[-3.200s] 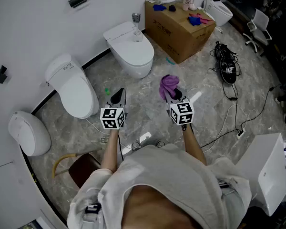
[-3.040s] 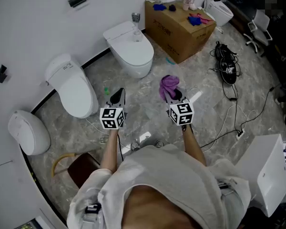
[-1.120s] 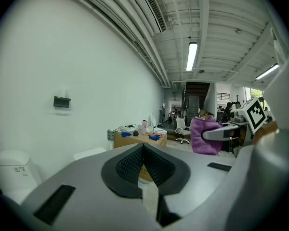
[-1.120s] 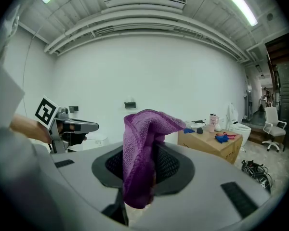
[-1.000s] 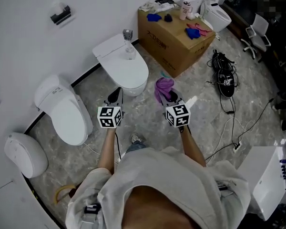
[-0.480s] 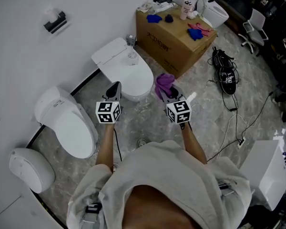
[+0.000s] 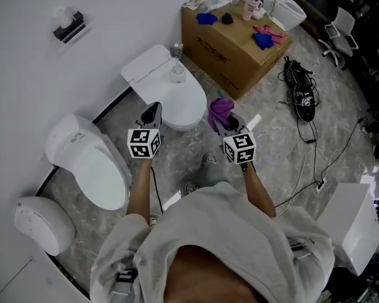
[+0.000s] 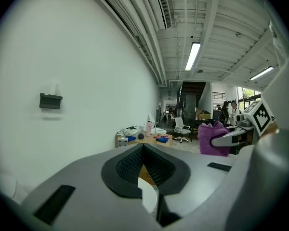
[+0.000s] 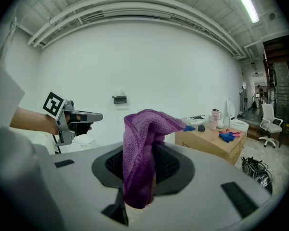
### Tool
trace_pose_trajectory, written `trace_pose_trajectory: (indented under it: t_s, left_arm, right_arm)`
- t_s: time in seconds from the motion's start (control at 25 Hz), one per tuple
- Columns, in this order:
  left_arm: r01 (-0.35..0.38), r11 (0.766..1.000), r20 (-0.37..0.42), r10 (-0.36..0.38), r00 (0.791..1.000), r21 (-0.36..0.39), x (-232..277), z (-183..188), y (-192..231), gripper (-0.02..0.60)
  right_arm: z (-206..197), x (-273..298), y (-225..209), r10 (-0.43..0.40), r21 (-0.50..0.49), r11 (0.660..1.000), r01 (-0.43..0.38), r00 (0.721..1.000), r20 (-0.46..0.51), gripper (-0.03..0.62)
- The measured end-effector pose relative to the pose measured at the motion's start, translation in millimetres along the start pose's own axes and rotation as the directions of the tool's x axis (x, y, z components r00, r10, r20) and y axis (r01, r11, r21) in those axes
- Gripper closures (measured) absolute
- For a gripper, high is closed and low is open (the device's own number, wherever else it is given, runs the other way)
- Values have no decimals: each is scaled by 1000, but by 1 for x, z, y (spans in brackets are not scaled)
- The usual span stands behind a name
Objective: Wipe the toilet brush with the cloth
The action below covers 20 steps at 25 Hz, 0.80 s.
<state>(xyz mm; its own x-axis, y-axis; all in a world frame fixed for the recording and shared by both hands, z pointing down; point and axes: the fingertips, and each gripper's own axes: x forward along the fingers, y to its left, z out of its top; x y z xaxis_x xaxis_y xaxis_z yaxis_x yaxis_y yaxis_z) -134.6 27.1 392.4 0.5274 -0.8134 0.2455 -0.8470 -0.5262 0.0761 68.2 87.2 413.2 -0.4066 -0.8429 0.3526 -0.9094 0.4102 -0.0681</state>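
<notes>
The wiping has not begun, judging by how things stand: the purple cloth (image 9: 143, 129) is ready, but nothing is being rubbed with it and no toilet brush is in either tool. The right gripper (image 7: 226, 125) is clenched on the cloth, which bunches up out of its jaws and droops over them in the right gripper view. The left gripper (image 8: 143, 153) has its 2 jaws pressed together with nothing between them, so it is empty. In the head view both are held out level in front of the person, well apart from each other, above the marble floor (image 7: 284, 150). At 12 o'clock from the left gripper is a white toilet (image 7: 177, 103) with its lid down, and on the back of it stands a small upright item (image 7: 175, 72). It may be the brush in a holder, but it is too small to tell. Beyond the right gripper at 12 o'clock is a cardboard box (image 7: 237, 46) carrying blue and pink items, and another toilet (image 7: 91, 163) sits at 8 o'clock from the left gripper. What seems left is nearly everything: finding and taking hold of the brush, most likely with the free left gripper, bringing the cloth against it, and wiping it
</notes>
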Motion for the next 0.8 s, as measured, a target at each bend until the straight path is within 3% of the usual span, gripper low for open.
trace_pose_trajectory:
  t_s: [0.32, 0.8]
  left_arm:
    - [-36, 999, -16, 37, 999, 12, 45, 5, 26, 561]
    - [-107, 994, -54, 108, 993, 27, 161, 37, 80, 561]
  right_arm:
    - [-2, 51, -20, 62, -5, 998, -62, 998, -27, 473]
    - [25, 160, -75, 179, -5, 984, -180, 982, -64, 473]
